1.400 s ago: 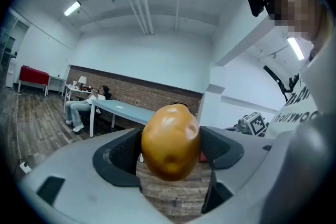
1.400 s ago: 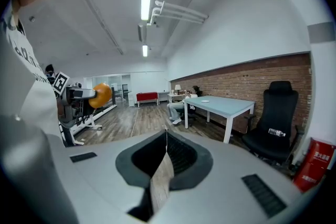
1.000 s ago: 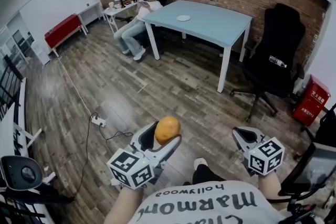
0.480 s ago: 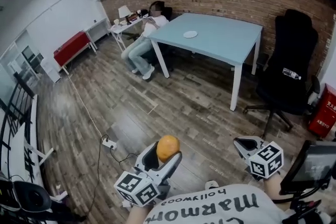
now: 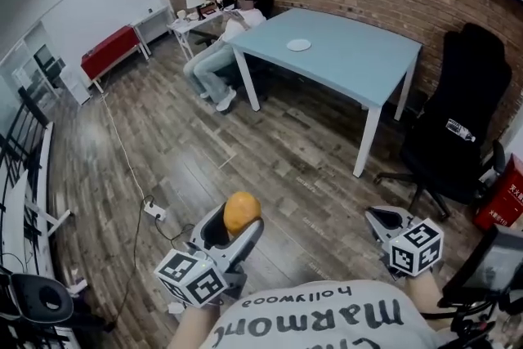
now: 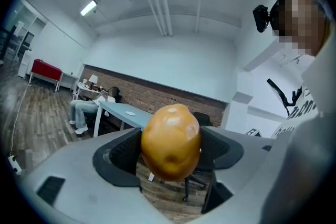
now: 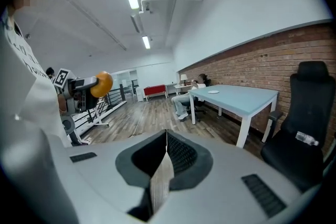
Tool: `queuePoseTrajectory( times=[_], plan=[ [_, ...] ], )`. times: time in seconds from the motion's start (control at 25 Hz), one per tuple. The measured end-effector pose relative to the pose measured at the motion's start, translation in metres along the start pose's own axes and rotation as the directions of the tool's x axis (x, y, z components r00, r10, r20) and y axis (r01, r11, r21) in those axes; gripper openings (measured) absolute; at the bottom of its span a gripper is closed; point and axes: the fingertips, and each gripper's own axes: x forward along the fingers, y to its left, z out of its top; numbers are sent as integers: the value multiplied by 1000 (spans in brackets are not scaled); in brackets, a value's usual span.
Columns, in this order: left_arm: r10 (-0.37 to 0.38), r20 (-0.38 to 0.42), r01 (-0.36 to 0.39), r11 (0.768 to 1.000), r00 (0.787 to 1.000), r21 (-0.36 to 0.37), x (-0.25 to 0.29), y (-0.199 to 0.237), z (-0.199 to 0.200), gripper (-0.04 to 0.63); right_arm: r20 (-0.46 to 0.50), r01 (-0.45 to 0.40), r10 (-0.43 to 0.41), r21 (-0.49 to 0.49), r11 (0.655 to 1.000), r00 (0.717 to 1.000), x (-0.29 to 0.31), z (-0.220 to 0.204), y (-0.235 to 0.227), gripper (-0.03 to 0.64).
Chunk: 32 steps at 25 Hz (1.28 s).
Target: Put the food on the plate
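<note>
Head view gives us a wide wooden floor (image 5: 245, 151) running back to a brick wall, and on it, by that wall, a large blue table (image 5: 351, 65). To the right of the table stands a black office chair (image 5: 462, 127). At the table's far left corner we see a seated person (image 5: 219, 61), and further left along the white wall a low red cabinet (image 5: 109, 51).

Nearer to us, low in that view, come the two grippers, both held in the air above the floor and well short of the table. The left gripper (image 5: 237, 222) is clamped on a potato (image 5: 242, 212). In the left gripper view its dark ribbed pads (image 6: 122, 150) stand moderately apart, each pressed against one flank of the potato. The right gripper (image 5: 382, 217) is well apart from the left one, on our right side. In the right gripper view its jaws are drawn together, pad against pad along a single seam.

We see the potato's long axis running up and down in the left gripper view, crosswise to the line between the pads and leaning slightly. Its upper end rises clear above the jaws.

Smallest of all, the white plate (image 5: 299, 45) lies flat on the tabletop towards its far side, well away from the potato.
</note>
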Motion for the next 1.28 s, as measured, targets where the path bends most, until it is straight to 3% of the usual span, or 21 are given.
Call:
queuePoseTrajectory(
  times=[0.52,0.8,1.08,1.28],
  plan=[
    [-12,-76,12,1000,997,1,74,36,-5,350,-39,0,3,66,998,999,42,-3,-45,9],
    [-84,-95,89,995,992,42,138,66,13,350,-59,93,-87,109,990,994,73,8,-94,9],
    [-124,-94,128,991,988,32,191,119,39,350,-49,91,-88,80,993,995,137,54,-108,9],
    [-130,-92,131,991,987,3,221,158,51,350,-123,85,-79,45,995,989,181,61,-115,9]
  ],
)
